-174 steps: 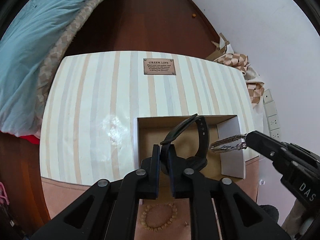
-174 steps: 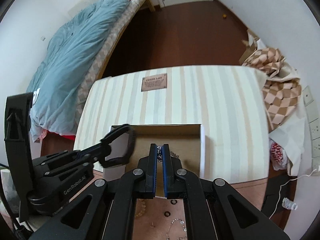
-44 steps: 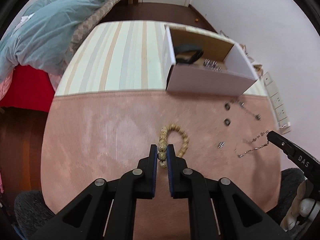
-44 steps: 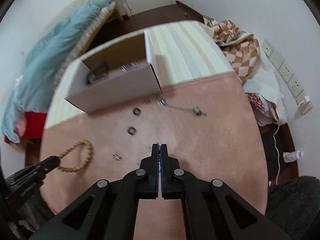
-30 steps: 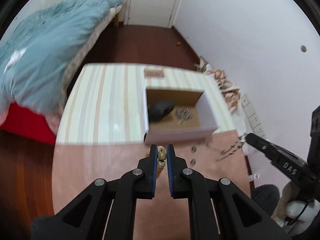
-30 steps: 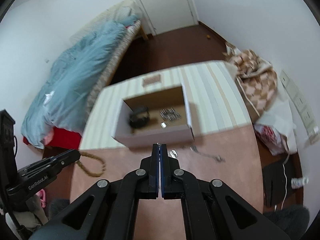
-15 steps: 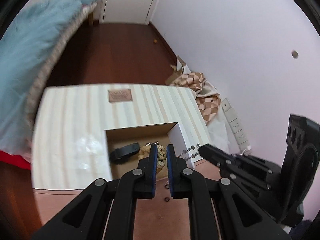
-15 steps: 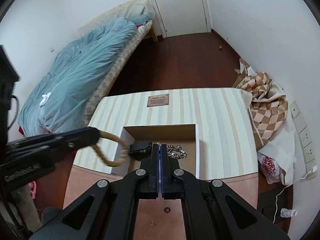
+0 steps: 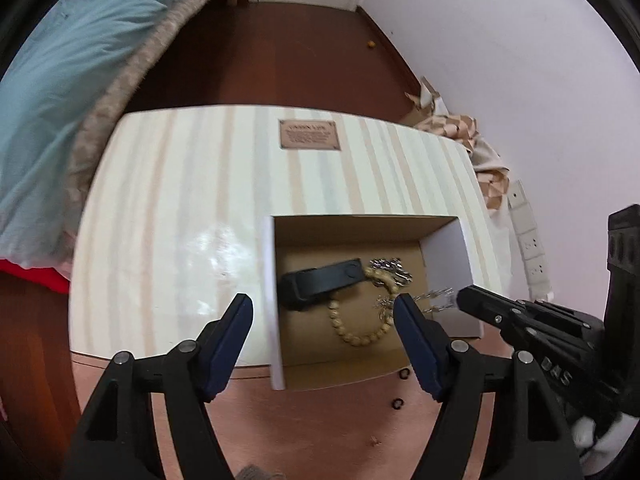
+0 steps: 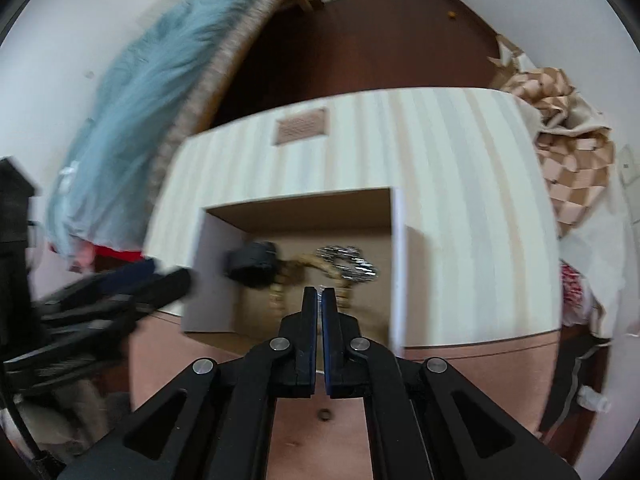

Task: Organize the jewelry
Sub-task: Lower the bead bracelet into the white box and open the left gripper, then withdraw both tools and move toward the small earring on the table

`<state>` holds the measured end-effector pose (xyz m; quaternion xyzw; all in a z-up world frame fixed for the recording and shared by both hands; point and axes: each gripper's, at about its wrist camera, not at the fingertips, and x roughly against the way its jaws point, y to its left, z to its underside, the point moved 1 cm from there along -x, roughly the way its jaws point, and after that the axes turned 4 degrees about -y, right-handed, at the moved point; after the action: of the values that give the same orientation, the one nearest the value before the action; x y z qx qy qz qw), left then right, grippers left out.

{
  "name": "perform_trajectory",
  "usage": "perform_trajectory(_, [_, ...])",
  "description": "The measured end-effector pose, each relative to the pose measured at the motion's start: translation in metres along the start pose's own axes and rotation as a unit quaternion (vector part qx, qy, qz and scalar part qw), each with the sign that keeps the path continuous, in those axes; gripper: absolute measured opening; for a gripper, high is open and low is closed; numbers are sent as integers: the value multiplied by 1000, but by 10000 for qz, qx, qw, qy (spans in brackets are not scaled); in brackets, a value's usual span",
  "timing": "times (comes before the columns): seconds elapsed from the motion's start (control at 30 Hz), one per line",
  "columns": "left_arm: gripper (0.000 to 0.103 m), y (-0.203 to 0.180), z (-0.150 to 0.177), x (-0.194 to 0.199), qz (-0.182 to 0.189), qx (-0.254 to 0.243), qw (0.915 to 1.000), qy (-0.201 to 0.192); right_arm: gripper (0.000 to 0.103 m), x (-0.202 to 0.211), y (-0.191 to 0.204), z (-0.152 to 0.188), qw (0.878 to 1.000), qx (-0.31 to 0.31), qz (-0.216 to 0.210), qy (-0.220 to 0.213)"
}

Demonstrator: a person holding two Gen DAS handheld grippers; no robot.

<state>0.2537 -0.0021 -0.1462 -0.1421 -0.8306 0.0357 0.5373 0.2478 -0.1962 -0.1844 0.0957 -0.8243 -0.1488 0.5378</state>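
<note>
An open cardboard box (image 9: pixel 446 248) (image 10: pixel 396 248) stands on the striped table. Inside lie a black watch (image 9: pixel 320 282) (image 10: pixel 252 262), a silver bracelet (image 9: pixel 390 268) (image 10: pixel 348 264) and a tan bead bracelet (image 9: pixel 360 334) (image 10: pixel 298 264). My left gripper (image 9: pixel 323 316) is wide open and empty above the box's near-left part. My right gripper (image 10: pixel 319 300) is shut on a thin silver chain (image 9: pixel 434 298), which hangs over the box's right side; in the left wrist view its tip (image 9: pixel 466 300) shows at the right.
Two small dark rings (image 9: pixel 404 374) (image 9: pixel 396 403) and a tiny stud (image 9: pixel 374 440) lie on the pink mat (image 9: pixel 320 420) in front of the box; one ring shows in the right wrist view (image 10: pixel 324 414). A bed with a blue duvet (image 9: pixel 60 80) is at the left, checked fabric (image 10: pixel 572 160) at the right.
My left gripper has opened and let the bead bracelet drop into the box. My right gripper has moved in over the box with the chain.
</note>
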Motion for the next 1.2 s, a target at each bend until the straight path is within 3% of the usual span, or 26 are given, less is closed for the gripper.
perform_trajectory(0.03, [72,1,1,3,-96,-20,9999,-37,11,0,-2,1,10000,2,50,10])
perform_trajectory(0.07, [75,4,3,7,-218,-50,9997,-89,25,2,-3,3,9999,27,170,-16])
perform_trajectory(0.13, [94,6,5,9,-432,-104,9988,-181,45,7,-2,6,9993,124,338,-107])
perform_trajectory(0.23, [96,10,9,14,-730,-110,9968,-322,51,15,3,9,9979,277,554,-212])
perform_trajectory(0.3, [99,12,11,16,-867,-103,9953,-418,66,20,7,14,9949,427,867,-303])
perform_trajectory(0.37, [102,12,16,21,-1049,-137,9928,-564,90,21,10,19,9906,524,1217,-338])
perform_trajectory(0.53, [103,10,29,25,-1416,-243,9870,-727,99,24,9,32,9825,557,1729,-418])
perform_trajectory(0.9, [103,-1,47,47,-1494,-194,9847,-876,100,49,21,41,9793,515,1814,-732])
perform_trajectory(1.2, [103,-15,63,96,-1488,-182,9799,-1317,100,105,40,59,9735,561,1830,-1247])
